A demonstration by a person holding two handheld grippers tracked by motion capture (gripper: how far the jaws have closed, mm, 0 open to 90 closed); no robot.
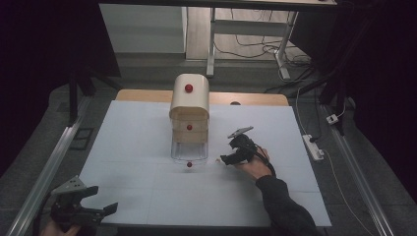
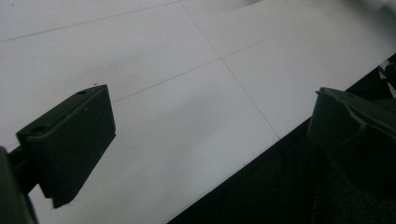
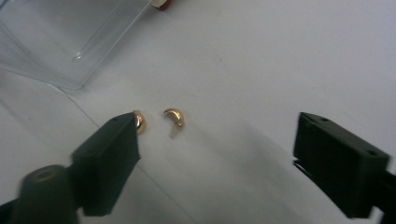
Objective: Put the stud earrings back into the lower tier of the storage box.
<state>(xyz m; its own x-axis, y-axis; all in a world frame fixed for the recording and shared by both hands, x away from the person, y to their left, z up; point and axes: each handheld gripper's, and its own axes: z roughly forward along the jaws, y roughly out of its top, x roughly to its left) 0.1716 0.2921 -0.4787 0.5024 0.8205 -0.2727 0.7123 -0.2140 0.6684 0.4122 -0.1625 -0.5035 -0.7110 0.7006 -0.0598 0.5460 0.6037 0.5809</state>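
Small gold curved earrings (image 3: 173, 117) lie right of clear open drawer (image 3: 60, 42); my right gripper (image 3: 224, 154) gapes wide over them, empty, probably to pick; left gripper (image 2: 210, 140) wide, empty.

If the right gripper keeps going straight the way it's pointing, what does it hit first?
Most likely the small gold earrings lying on the white table, between the open jaws of the right gripper. The clear drawer sits farther on, off to one side. Depth is hard to judge.

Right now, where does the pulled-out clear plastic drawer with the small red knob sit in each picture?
High view: clear drawer at centre, at the foot of the cream cabinet.
Right gripper view: top-left corner.
Left gripper view: faces white tabletop elsewhere.
Shared landmark: its red knob.
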